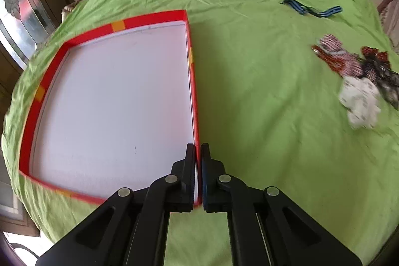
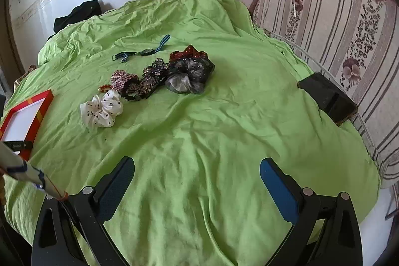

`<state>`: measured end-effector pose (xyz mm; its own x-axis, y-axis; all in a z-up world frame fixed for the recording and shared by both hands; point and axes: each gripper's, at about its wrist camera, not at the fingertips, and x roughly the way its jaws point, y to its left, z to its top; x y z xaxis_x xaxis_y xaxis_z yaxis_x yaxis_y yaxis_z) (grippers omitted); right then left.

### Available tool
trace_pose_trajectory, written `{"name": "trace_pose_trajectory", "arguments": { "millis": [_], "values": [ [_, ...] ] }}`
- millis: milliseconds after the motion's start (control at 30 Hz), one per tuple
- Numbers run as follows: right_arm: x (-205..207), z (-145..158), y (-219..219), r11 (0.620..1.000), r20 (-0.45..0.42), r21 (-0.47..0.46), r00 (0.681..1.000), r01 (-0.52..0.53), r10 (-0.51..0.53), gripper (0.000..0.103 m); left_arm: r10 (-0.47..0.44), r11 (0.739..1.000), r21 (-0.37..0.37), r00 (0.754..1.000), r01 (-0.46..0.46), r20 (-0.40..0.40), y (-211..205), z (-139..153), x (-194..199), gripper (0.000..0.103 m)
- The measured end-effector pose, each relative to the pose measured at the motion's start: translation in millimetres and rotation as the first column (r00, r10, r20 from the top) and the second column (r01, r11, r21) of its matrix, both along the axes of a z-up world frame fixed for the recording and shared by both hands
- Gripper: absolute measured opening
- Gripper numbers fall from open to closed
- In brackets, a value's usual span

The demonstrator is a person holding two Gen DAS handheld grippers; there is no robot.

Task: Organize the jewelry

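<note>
A shallow red box (image 1: pixel 154 16) with a white inside lies on the green bedsheet; it also shows at the left edge of the right wrist view (image 2: pixel 42 106). My left gripper (image 1: pixel 198 148) is shut on the box's right wall near its front corner. My right gripper (image 2: pixel 197 163) is open and empty above bare sheet. A heap of hair accessories lies ahead of it: a white dotted scrunchie (image 2: pixel 102 111), a checked scrunchie (image 2: pixel 122 80), a beaded clip (image 2: pixel 149 77), a dark sheer scrunchie (image 2: pixel 189 74). A blue-striped watch (image 2: pixel 144 50) lies behind them. The heap (image 1: pixel 359 71) and the watch (image 1: pixel 311 9) show in the left wrist view too.
The green sheet (image 2: pixel 199 129) is rumpled toward the far side. A black phone-like object (image 2: pixel 326 96) lies at the bed's right edge. A striped floral sofa (image 2: pixel 336 24) stands to the right. A dark cloth (image 2: pixel 77 14) lies at the back by the white wall.
</note>
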<state>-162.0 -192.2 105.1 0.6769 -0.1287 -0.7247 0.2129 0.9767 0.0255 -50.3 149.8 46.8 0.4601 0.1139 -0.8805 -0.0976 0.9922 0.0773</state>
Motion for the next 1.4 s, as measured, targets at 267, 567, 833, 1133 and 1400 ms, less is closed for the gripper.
{"name": "trace_pose_trajectory", "arguments": {
  "millis": [267, 567, 833, 1133, 1400],
  "values": [
    [7.3, 8.4, -4.7, 1.000, 0.018, 0.003, 1.000, -0.020, 0.020, 0.103, -0.065, 0.993, -0.088, 0.988, 0.078, 0.142, -26.0, 60.3, -39.0, 0.012],
    [78.0, 8.4, -50.0, 0.998, 0.058, 0.048, 0.998, -0.038, 0.035, 0.102, -0.273, 0.926, -0.222, 0.948, 0.305, 0.164, -108.2, 69.3, 7.7, 0.052],
    [148.7, -13.9, -79.0, 0.976, 0.026, 0.210, 0.998, -0.065, 0.061, 0.088, -0.332, 0.891, -0.303, 0.941, 0.337, 0.070, -156.5, 17.4, 66.4, 0.052],
    [198.8, -43.8, -80.0, 0.931, -0.071, 0.360, 0.993, -0.066, 0.098, 0.015, -0.328, 0.878, -0.369, 0.945, 0.306, 0.005, -164.6, -0.6, 76.3, 0.006],
    [138.9, -18.4, -84.1, 0.921, -0.041, 0.383, 0.995, -0.070, 0.093, 0.011, -0.327, 0.857, -0.382, 0.938, 0.345, 0.114, -134.6, 51.0, 23.8, 0.006]
  ]
}}
